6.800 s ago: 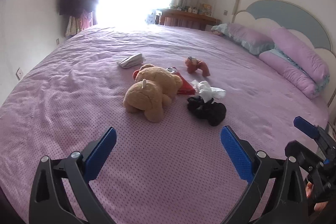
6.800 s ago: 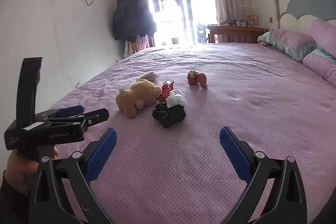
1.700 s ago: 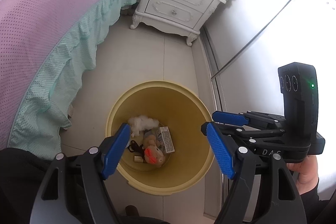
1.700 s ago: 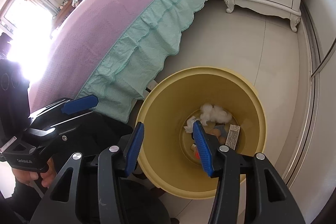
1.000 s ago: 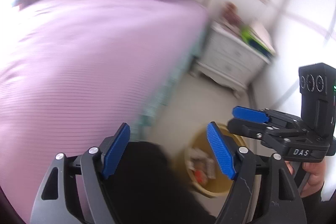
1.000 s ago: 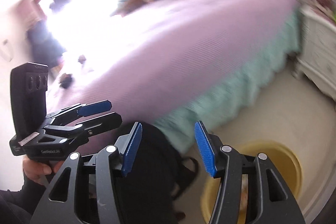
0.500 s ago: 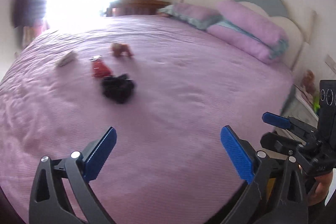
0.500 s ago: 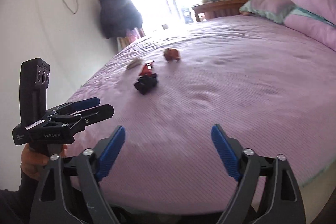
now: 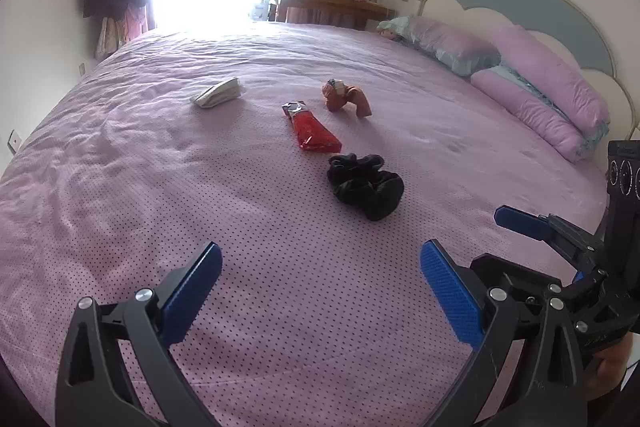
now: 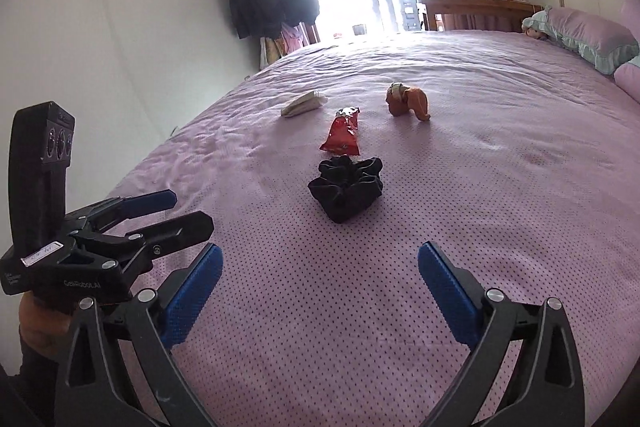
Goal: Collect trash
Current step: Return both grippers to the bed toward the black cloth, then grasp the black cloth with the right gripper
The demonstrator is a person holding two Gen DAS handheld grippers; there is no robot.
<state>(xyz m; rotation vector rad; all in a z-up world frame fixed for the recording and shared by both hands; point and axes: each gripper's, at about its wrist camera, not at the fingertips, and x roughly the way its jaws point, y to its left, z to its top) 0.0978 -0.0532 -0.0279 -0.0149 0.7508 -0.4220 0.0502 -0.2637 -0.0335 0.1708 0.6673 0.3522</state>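
While both grippers hang empty over the bed (image 9: 132,195), four loose items wait ahead.

Left gripper (image 9: 320,291) and right gripper (image 10: 320,287) both have their fingers spread wide. Nearest lies the black scrunchie (image 10: 346,187), then the red wrapper (image 10: 342,137); the white packet (image 9: 218,94) and small brown toy (image 9: 346,98) sit farther off. Risk: the flat, slick wrapper could slip from the pads, or a pinch could snag the soft quilt instead.
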